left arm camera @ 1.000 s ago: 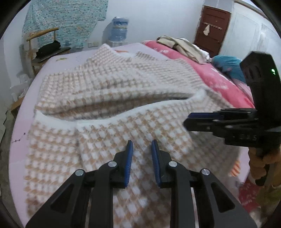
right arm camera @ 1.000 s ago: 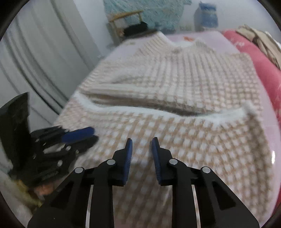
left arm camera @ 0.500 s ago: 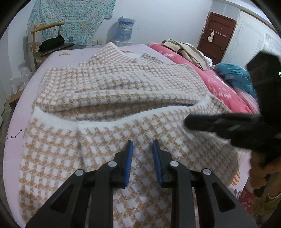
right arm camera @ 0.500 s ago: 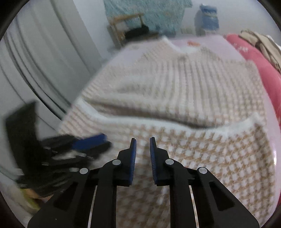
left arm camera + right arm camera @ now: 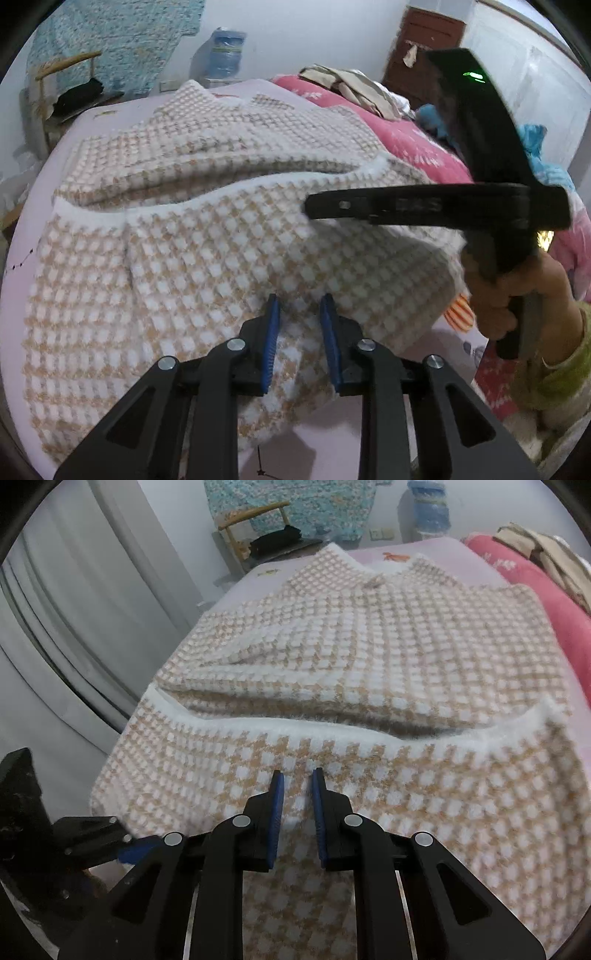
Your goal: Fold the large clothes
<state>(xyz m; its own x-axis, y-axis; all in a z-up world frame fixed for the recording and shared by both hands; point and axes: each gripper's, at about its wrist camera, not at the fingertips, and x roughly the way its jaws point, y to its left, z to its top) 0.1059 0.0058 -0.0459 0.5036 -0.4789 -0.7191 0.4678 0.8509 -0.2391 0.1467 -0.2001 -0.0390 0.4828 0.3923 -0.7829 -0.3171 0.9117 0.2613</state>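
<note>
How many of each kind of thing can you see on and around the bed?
Checked sweater: 1
Pink blanket: 1
Water bottle: 1
Wooden chair: 1
Tools: 2, left tool, right tool
Total: 6

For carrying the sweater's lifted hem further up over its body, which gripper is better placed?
Neither clearly. Left gripper and right gripper both pinch the checked sweater behind its white hem, so the fold likely needs both.
</note>
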